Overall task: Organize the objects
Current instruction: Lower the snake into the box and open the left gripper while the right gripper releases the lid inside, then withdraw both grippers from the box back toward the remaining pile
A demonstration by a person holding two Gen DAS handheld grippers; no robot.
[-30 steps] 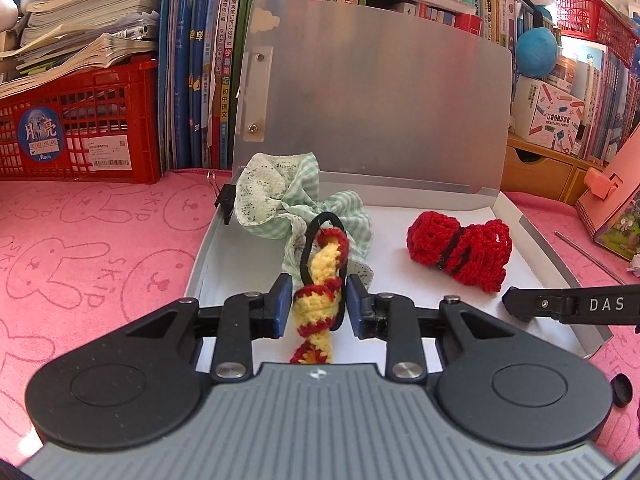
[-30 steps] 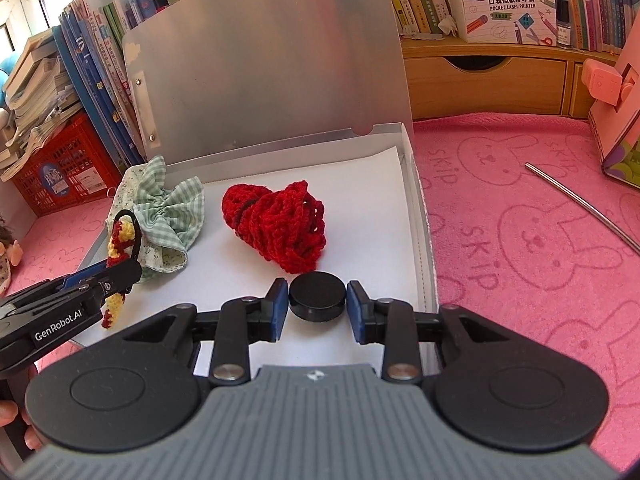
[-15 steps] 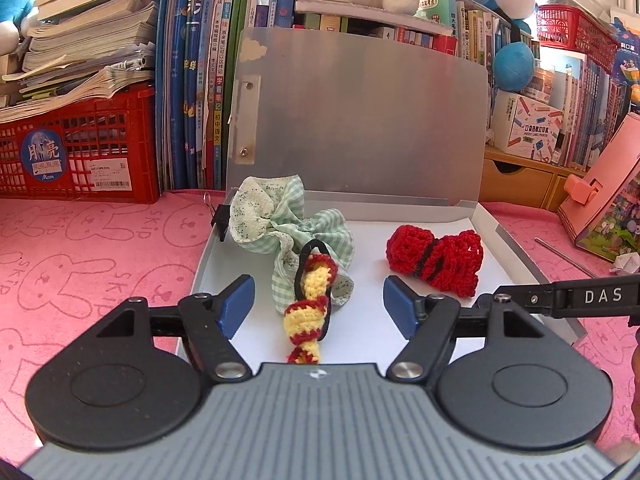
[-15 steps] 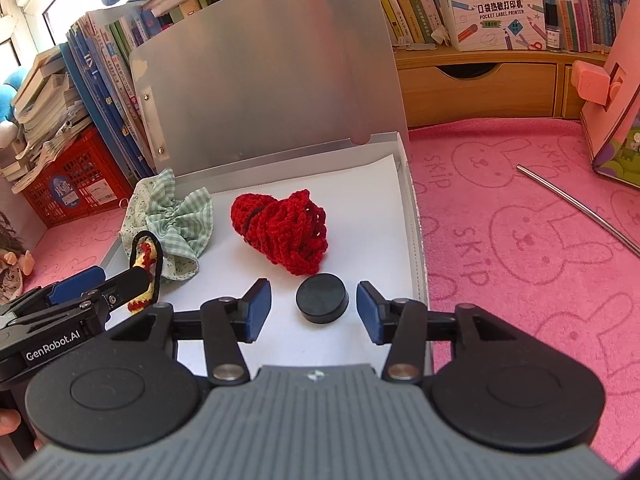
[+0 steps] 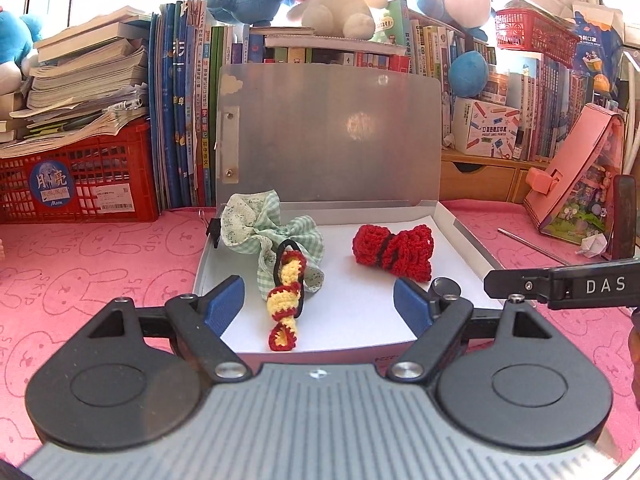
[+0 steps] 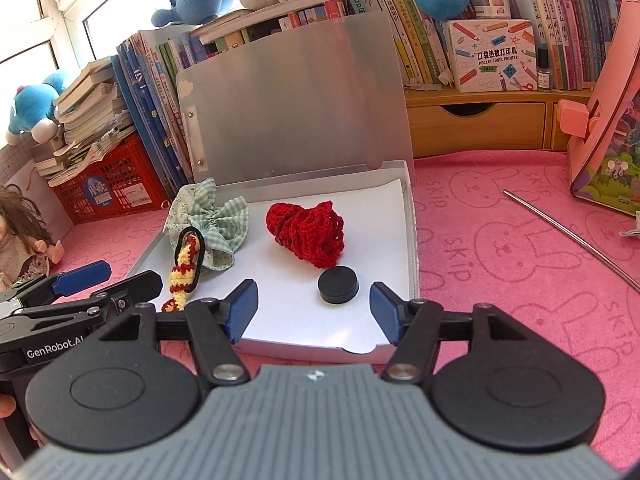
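A: Biggest thing first: the pink bunny-print mat [image 6: 500, 240] fills the lower frame of both views, with the flat white box [image 6: 412, 240] at the centre, its grey lid [image 6: 296, 92] standing upright against the books.

B: And inside the box?

A: In the left wrist view, the green gingham scrunchie [image 5: 260, 228] sits centre-left, draped over the box's left edge. The red crochet piece [image 5: 394, 252] lies centre-right. The yellow-and-red crochet strip [image 5: 286, 300] with its black loop touches the scrunchie's near side. Smallest, a black disc [image 6: 338, 283] rests just below the red piece in the right wrist view.

B: The grippers?

A: The left gripper [image 5: 319, 306] has its fingers wide apart around the strip's end, touching nothing. The right gripper [image 6: 313, 306] is likewise spread, the disc lying free just beyond its fingertips.
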